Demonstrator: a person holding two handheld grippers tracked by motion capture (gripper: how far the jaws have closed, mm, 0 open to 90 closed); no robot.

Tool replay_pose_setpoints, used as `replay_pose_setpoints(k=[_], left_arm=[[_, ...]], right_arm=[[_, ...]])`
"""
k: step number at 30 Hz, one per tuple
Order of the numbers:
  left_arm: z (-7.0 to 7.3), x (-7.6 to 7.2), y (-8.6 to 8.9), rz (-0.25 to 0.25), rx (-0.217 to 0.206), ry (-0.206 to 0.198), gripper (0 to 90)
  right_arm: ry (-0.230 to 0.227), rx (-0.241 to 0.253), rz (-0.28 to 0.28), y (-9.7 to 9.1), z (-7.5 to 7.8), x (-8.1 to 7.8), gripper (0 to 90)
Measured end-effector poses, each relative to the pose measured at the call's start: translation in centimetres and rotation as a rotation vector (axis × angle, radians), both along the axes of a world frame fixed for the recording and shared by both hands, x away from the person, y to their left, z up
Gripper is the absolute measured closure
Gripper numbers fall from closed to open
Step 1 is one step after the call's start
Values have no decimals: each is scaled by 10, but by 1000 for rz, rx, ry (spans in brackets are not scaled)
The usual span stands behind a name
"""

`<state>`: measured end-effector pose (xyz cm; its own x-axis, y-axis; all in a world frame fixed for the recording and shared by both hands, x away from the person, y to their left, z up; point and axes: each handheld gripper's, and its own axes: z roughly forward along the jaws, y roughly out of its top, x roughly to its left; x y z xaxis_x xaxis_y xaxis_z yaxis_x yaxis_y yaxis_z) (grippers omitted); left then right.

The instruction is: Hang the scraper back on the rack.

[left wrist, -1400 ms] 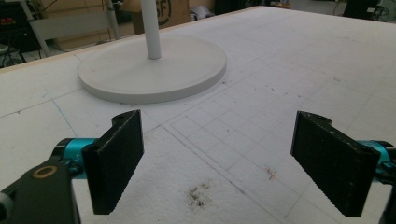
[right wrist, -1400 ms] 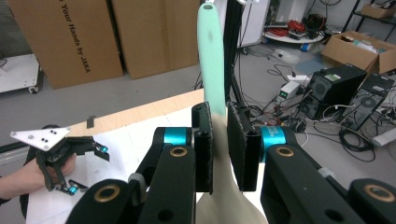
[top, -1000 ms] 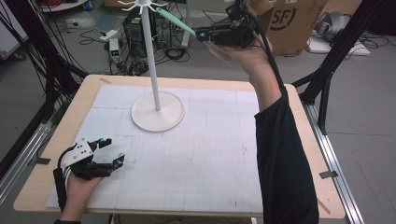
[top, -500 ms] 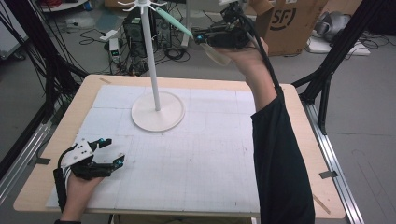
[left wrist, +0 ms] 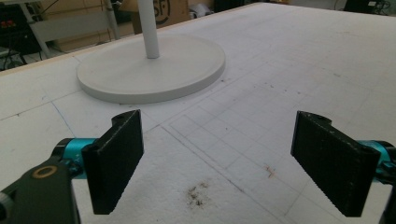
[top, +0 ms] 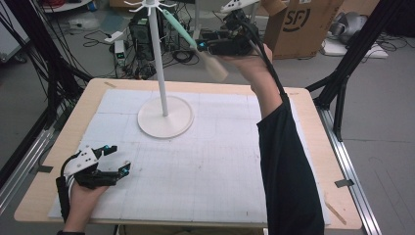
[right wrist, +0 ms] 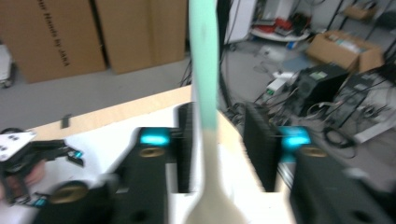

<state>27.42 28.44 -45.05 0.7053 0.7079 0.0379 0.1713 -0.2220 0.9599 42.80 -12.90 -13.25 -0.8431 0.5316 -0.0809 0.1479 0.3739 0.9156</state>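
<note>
My right gripper [right wrist: 217,149], jaws just parted and clear of the spatula [right wrist: 205,84]: mint-green handle, cream blade, hanging slantwise from the white stand [top: 156,58].

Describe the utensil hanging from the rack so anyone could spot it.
Find the tall white rack standing on the table. From its top hooks hangs a spatula slanting down to the right gripper: mint-green handle, pale cream blade, the sole utensil there.

The floor [top: 381,122] was grey. Brown cardboard boxes [top: 298,24] stood behind the desk [top: 313,127]. Black cables [top: 98,44] lay on the floor near black metal poles [top: 44,63].
</note>
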Motion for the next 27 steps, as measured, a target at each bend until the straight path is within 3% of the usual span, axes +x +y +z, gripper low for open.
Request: replay_pose_setpoints(k=[5, 9, 12, 21, 25, 27], left_arm=[[0, 1, 1, -6, -4, 10, 175], [0, 0, 0, -1, 3, 6, 175], [0, 0, 0, 1, 0, 7, 174], [0, 0, -1, 7, 5, 7, 174], [0, 1, 1, 10, -9, 12, 174], [0, 1, 1, 10, -12, 12, 173]], right_arm=[[-13, 45, -29, -18, -20, -4, 482], [-5, 49, -55, -41, -51, -14, 428], [11, 90, -50, -60, -73, -25, 403], [25, 143, -46, -121, -158, -72, 347], [27, 113, -110, -148, -203, -95, 346], [49, 111, -134, -158, -219, -101, 338]])
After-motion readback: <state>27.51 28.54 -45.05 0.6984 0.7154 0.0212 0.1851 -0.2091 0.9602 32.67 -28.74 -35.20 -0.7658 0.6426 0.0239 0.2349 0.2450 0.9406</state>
